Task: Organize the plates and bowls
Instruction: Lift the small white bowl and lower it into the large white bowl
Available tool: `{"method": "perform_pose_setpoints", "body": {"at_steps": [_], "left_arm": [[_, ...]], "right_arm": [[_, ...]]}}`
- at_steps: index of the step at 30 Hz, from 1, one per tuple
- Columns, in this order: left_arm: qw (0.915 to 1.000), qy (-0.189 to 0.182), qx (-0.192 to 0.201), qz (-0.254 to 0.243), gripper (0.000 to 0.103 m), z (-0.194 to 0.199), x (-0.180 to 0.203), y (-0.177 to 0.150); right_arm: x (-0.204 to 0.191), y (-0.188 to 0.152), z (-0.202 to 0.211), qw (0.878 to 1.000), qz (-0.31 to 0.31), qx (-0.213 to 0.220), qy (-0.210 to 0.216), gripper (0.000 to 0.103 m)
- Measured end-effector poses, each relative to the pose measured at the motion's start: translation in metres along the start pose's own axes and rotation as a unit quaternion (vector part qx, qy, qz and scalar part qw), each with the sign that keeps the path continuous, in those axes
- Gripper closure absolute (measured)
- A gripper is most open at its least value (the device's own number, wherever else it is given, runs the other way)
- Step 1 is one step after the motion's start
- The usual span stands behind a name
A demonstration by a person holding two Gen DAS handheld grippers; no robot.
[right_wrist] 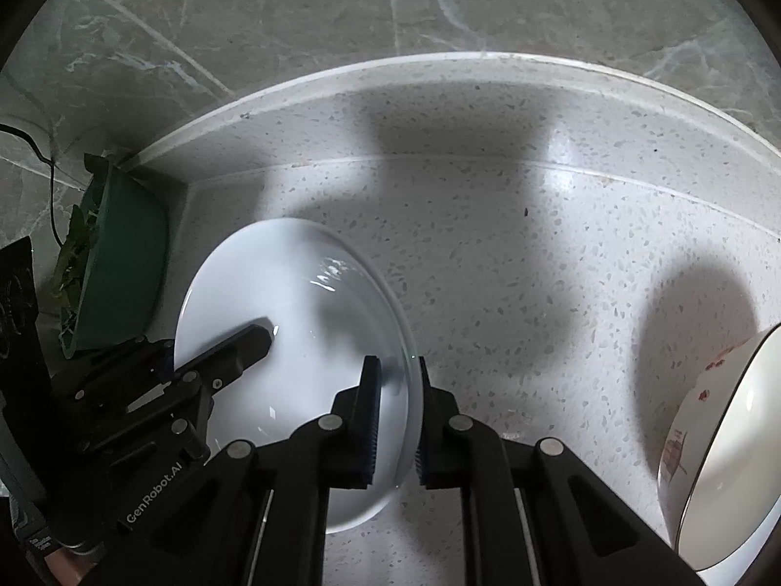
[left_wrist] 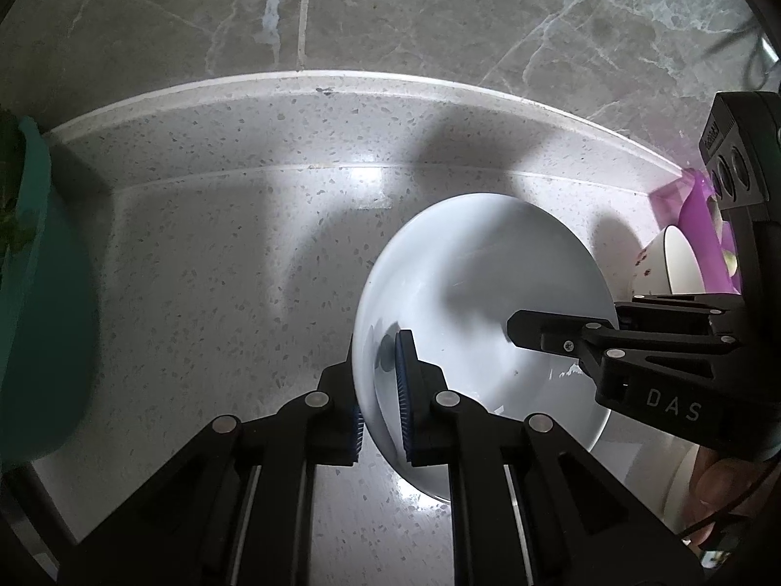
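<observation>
**Both grippers pinch one white bowl**

Your table [left_wrist: 205,293] is pale speckled stone with a raised back edge, and a grey marble wall [left_wrist: 415,14] stands behind it. Your left hand-held gripper [left_wrist: 380,410] is clamped on the white bowl [left_wrist: 478,283] rim. Your right hand-held gripper [right_wrist: 395,420] pinches the other rim. A green tub [right_wrist: 122,263] holds leaves. A flowered bowl [right_wrist: 722,449] sits at the right.

I read "DAS" in pale letters on the right gripper [left_wrist: 517,334] (its black finger link, seen from my left wrist camera). From the right wrist camera, "GenRobot.AI" runs along the left gripper [right_wrist: 261,337]. Other markings look too blurred to read.
</observation>
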State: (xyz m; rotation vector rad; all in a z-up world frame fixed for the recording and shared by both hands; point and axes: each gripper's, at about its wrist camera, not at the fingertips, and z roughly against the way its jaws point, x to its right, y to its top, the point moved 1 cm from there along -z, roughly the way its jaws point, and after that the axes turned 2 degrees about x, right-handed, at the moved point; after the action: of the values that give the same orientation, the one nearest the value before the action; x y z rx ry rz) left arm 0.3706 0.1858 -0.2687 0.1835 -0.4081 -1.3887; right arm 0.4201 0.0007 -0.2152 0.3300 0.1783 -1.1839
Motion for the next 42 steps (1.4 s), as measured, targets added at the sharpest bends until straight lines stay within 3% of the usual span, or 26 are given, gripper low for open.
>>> {"method": "perform_pose_setpoints", "body": {"at_steps": [10,19,34,42], "left_arm": [[0.9997,-0.01,0.018,-0.014,0.094,0.035,0.023,-0.006],[0.9982,-0.029,0.032,-0.042,0.094,0.075,0.074,-0.026],[0.9919,-0.075,0.038,-0.095,0.094,0.132,0.197,-0.103],[0.9899,-0.091,0.021,-0.107,0.094,0.15,0.284,-0.168]], "right_arm": [[0.002,-0.008,0.037,1.0,0.002,0.024,0.008,0.09],[0.011,-0.046,0.086,0.999,-0.006,0.049,0.012,0.09],[0.061,-0.145,0.172,0.995,-0.037,0.094,0.02,0.09],[0.106,-0.204,0.211,0.994,-0.041,0.098,0.035,0.09]]}}
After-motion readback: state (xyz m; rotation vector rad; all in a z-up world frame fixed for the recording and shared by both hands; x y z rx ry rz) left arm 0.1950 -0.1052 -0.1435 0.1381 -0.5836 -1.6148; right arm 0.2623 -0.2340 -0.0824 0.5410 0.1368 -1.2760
